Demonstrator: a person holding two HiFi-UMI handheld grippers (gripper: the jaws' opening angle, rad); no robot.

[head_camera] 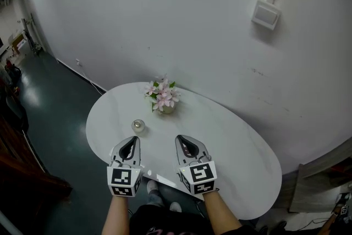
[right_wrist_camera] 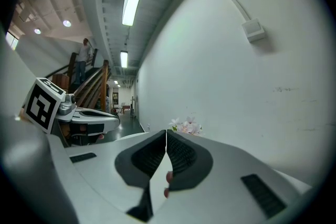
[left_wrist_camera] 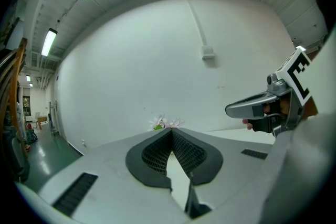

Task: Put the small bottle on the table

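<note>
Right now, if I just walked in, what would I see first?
Probably the pink flowers, at the far side of the white oval table. Next, the left gripper and right gripper over the near edge, jaws together and empty, with the small bottle standing just ahead of the left one.

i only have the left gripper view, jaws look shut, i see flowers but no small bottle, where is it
observer: The small bottle stands on the table, just ahead of the left gripper and apart from it. Your own jaws block it from you.
operator: ok and the right gripper, i only see its side, open or shut
observer: The right gripper is shut, its jaws together with nothing between them.
</note>
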